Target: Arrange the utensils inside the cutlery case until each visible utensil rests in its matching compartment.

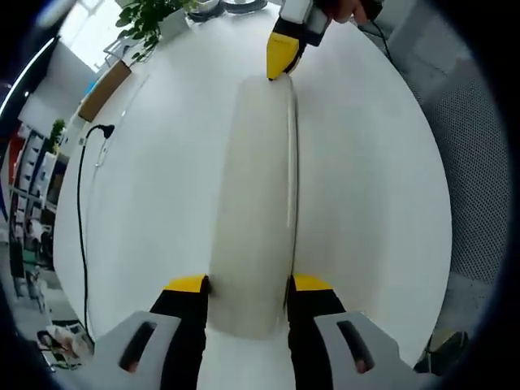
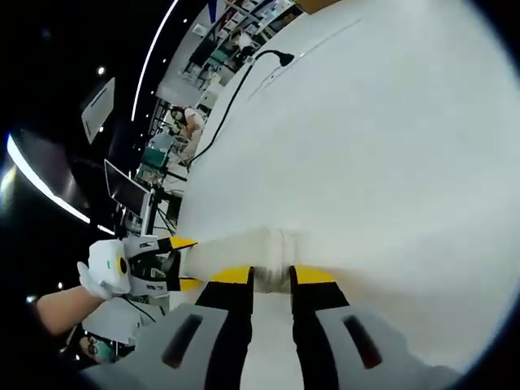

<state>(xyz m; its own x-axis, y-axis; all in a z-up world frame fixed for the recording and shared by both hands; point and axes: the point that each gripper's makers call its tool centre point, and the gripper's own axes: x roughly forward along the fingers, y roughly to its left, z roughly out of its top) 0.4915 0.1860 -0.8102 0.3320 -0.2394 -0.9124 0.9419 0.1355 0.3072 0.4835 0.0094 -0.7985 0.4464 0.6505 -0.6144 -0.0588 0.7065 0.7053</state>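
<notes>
Your left hand-held gripper (image 1: pixel 248 284) is spread wide, its two yellow-tipped jaws pressed against the sides of the near end of the cutlery case (image 1: pixel 256 203), so it is clamped across the case's full width. The case is a long, pale, closed box lying flat on the white bench (image 1: pixel 162 179), running away from you in the left gripper view; its lid seam shows as a thin line along the right side, and what lies inside cannot be seen. At the far end of the case, your right hand-held gripper (image 1: pixel 280 61) comes in from above, its yellow tip touching that end. In the right gripper view, your right hand-held gripper (image 2: pixel 272 276) has its jaws set narrow, pinching the end of the case (image 2: pixel 244 244) between them, and the left hand-held gripper (image 2: pixel 166 264), held by your white-gloved hand (image 2: pixel 106 268), grips the opposite end at the left. The bench is bare and wide on both sides of the case. A black cable (image 1: pixel 81 211) trails along the left edge of the bench, well apart from the case, and a green plant (image 1: pixel 150 20) stands at the far left edge.
</notes>
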